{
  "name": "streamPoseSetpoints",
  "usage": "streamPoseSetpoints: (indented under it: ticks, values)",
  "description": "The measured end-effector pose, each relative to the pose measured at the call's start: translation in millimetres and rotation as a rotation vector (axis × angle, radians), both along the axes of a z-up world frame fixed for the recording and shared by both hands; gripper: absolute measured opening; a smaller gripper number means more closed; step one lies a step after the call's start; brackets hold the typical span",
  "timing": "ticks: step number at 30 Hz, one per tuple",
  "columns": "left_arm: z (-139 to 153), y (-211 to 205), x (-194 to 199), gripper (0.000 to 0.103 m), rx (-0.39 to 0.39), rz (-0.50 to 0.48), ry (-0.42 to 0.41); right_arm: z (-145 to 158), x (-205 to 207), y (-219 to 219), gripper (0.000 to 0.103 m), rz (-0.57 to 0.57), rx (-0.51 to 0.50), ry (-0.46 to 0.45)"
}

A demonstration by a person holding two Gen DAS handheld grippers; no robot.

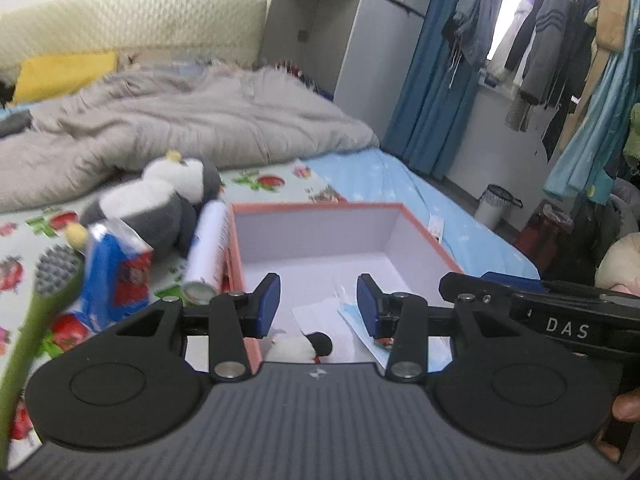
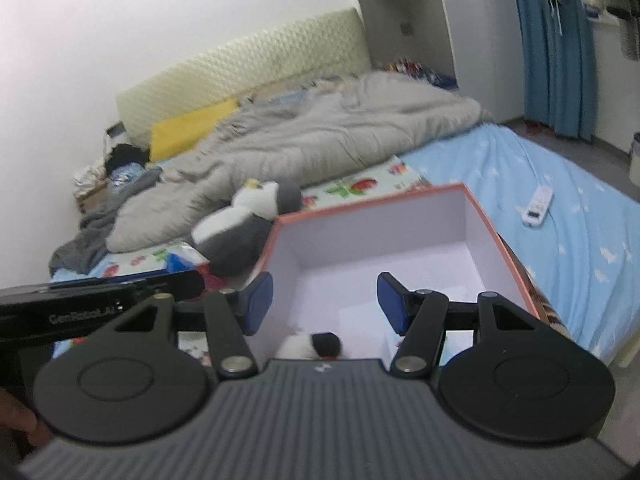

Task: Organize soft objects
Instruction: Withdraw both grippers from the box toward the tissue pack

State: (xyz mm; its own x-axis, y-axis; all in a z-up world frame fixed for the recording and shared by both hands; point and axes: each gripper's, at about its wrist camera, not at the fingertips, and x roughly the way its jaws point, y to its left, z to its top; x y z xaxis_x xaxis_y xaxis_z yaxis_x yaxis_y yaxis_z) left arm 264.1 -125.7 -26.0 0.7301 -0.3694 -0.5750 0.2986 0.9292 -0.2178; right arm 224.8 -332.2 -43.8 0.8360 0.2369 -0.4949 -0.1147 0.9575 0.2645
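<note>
An open box point(image 1: 320, 232) with a pink rim and white inside stands on the bed. In its near end lie a small white and black plush point(image 1: 304, 346), a blue face mask point(image 1: 350, 318) and some paper. My left gripper point(image 1: 318, 302) hangs open above the box, with nothing between its blue pads. A grey and white penguin plush point(image 1: 160, 204) lies left of the box. In the right wrist view, my right gripper point(image 2: 325, 302) is also open and empty over the box point(image 2: 380, 232), above the small plush point(image 2: 310, 346). The penguin point(image 2: 244, 224) lies beyond the box's left corner.
A white spray can point(image 1: 208, 252), a blue packet point(image 1: 116, 276) and a green-handled brush point(image 1: 52, 276) lie left of the box. A grey duvet point(image 1: 200, 120) covers the far bed. A white remote point(image 2: 538, 204) rests on the blue sheet. Clothes point(image 1: 560, 52) hang at the right.
</note>
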Motion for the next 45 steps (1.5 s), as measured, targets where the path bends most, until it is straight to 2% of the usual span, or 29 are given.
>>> streamPoseSetpoints:
  ticks: [9, 18, 29, 34, 45]
  values:
    - [41.7, 42.4, -51.1, 0.05, -0.017, 0.07, -0.089, 26.1, -24.1, 26.3, 0.06, 0.061, -0.007, -0.067]
    - [52.4, 78.2, -88.9, 0.05, -0.001, 0.125, -0.101, 28.5, -45.4, 57.7, 0.06, 0.147, -0.009, -0.093]
    - [31.8, 124.3, -121.4, 0.052, 0.006, 0.245, -0.037, 9.5, -58.3, 99.2, 0.06, 0.258, -0.022, -0.038]
    - [14.5, 139.1, -135.7, 0.052, -0.029, 0.274, 0.017, -0.5, -66.2, 114.8, 0.06, 0.302, -0.03, -0.008]
    - [-24.8, 168.6, -155.2, 0.052, -0.043, 0.332, 0.109, -28.3, -71.2, 141.2, 0.06, 0.349, -0.051, 0.076]
